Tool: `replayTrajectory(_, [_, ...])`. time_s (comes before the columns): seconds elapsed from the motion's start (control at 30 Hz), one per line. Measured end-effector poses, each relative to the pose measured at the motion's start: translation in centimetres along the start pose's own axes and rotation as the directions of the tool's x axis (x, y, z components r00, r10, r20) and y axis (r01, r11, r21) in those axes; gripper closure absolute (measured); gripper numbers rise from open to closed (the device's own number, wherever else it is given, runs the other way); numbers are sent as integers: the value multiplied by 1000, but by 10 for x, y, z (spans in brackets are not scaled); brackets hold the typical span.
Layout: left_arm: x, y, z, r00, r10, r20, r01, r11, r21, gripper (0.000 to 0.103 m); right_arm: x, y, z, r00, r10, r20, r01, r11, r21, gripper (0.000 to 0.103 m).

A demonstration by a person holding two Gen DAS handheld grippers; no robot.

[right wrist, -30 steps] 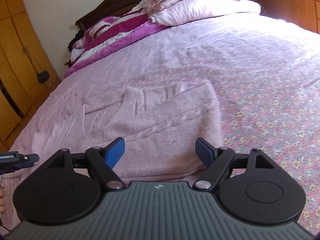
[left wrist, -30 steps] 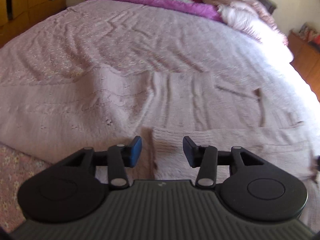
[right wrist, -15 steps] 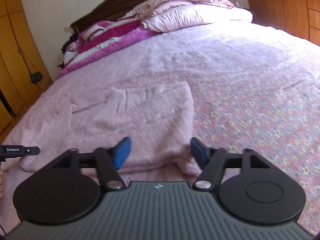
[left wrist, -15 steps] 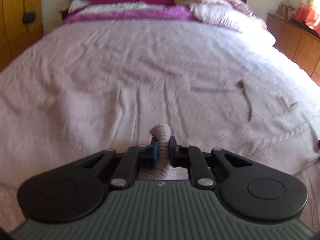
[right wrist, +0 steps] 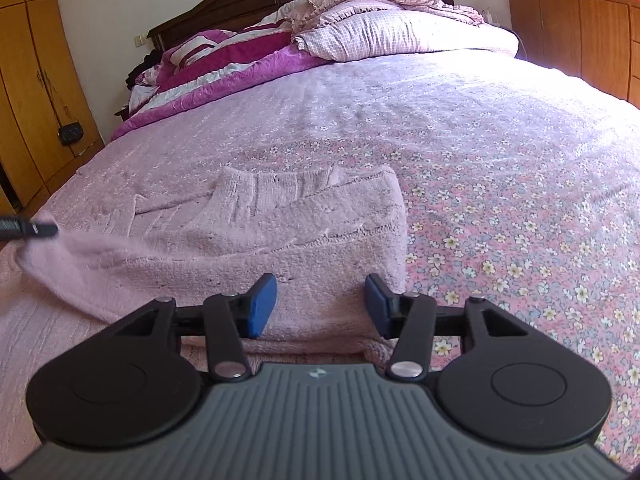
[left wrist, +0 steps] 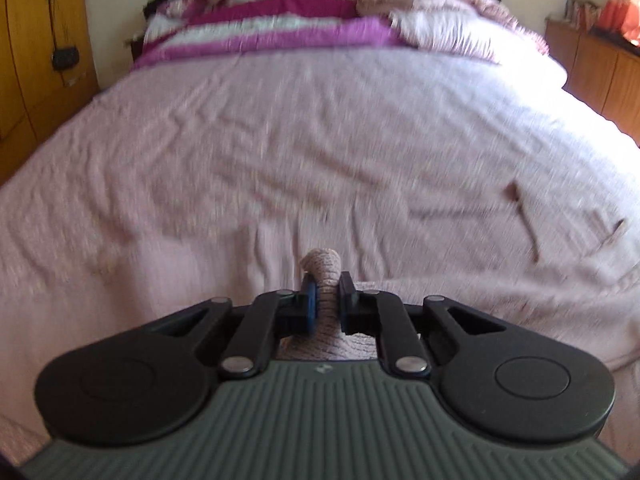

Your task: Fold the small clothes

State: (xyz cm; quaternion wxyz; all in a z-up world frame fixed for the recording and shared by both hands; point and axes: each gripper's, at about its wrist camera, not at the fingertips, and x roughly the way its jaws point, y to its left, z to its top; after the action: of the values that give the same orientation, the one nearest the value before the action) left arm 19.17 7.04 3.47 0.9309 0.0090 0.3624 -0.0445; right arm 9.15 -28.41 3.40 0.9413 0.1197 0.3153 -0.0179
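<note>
A pale pink knitted garment (right wrist: 280,232) lies spread on the bed, its near hem toward me. My left gripper (left wrist: 325,306) is shut on a bunched corner of the garment (left wrist: 323,270), which sticks up between the pads. In the right wrist view that gripper's tip (right wrist: 28,229) shows at the far left, lifting the garment's left corner. My right gripper (right wrist: 321,305) is open, its blue pads either side of the garment's near right edge, holding nothing.
The bed (right wrist: 520,168) has a pink floral sheet. A magenta striped blanket (left wrist: 272,28) and pillows (right wrist: 392,32) lie at the headboard. Wooden wardrobes (right wrist: 32,92) stand left, a wooden cabinet (right wrist: 580,36) right.
My left gripper closed on the garment's corner and lifted it. My right gripper stayed open and narrowed while moving in lower toward the garment's near right edge.
</note>
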Motion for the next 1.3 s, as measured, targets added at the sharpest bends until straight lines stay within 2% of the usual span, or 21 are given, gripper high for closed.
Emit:
replayTrajectory(0.07, [4,4,-7,1000,-4,-16,3,1000,-22,89,4,2,9,1000,2,2,-2,1000,-13,43])
replayTrajectory(0.1, [5,6,-9,1000,-5,-16,4,1000,-28,89,7,3,15,1000,5,3,-5,1000,-26,37])
replayTrajectory(0.13, [4,7,-10,1000,-6,-13,6,1000,-31,89,11,5,22,1000,10,4,-10,999,-40,35])
replayTrajectory(0.23, [1,7,-10,1000,-7,-5,7,1000,-28,89,27,14,43,1000,30,0,-30,997,-65,34])
replayTrajectory(0.33, [-1,6,-9,1000,-7,0,7,1000,-26,89,49,27,57,995,81,-57,-86,992,-91,34])
replayTrajectory(0.47, [-3,2,-11,1000,0,10,0,1000,-1,89,71,49,57,990,114,-84,-126,978,-164,34])
replayTrajectory(0.57, [-5,0,-12,1000,1,18,-1,1000,14,89,88,66,50,989,98,-112,-123,960,-251,34])
replayTrajectory(0.7, [-9,0,-13,1000,-7,26,7,1000,25,89,96,75,42,990,96,-106,-131,911,-391,34])
replayTrajectory(0.87, [-10,0,-15,1000,-6,27,5,999,34,89,92,64,58,978,159,-135,-202,885,-419,24])
replayTrajectory(1.03, [-9,-3,-19,999,1,33,-3,999,44,89,99,64,53,972,144,-187,-217,854,-473,24])
replayTrajectory(1.07, [-10,-4,-19,999,4,35,-6,999,49,89,99,64,52,971,152,-184,-223,851,-475,31])
replayTrajectory(1.1, [-10,-4,-19,999,5,36,-7,999,52,89,99,63,50,968,168,-186,-238,850,-471,45])
replayTrajectory(1.13, [-11,-5,-19,999,4,39,-6,998,55,89,97,62,50,966,183,-184,-250,848,-467,54])
replayTrajectory(1.17, [-13,-5,-20,999,2,43,-4,998,55,89,95,62,49,964,191,-184,-257,845,-468,73])
replayTrajectory(1.2, [-14,-5,-19,999,-4,47,1,999,53,89,92,61,49,963,198,-185,-264,843,-469,87])
replayTrajectory(1.3, [-21,-4,-16,997,-32,70,30,999,29,89,83,56,49,962,225,-156,-272,862,-429,94])
